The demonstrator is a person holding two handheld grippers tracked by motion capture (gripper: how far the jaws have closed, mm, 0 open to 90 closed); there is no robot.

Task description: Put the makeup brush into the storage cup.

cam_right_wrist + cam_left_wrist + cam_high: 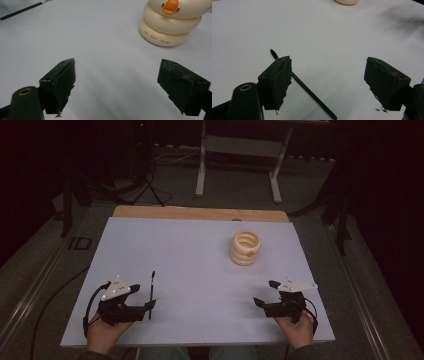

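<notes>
High view: cream ribbed holder [245,248] at 1 o'clock on white surface [190,255]; thin black pen [151,294] touching left gripper [148,305].

Left gripper view: jaws spread, empty; pen passes under one jaw, slim and round, likely to roll.

Right gripper view: right gripper [120,86] agape, empty; glossy holder may tip.

A cream ringed holder [245,248] stands far from a thin black stick [151,293] on the white table [200,255].
</notes>
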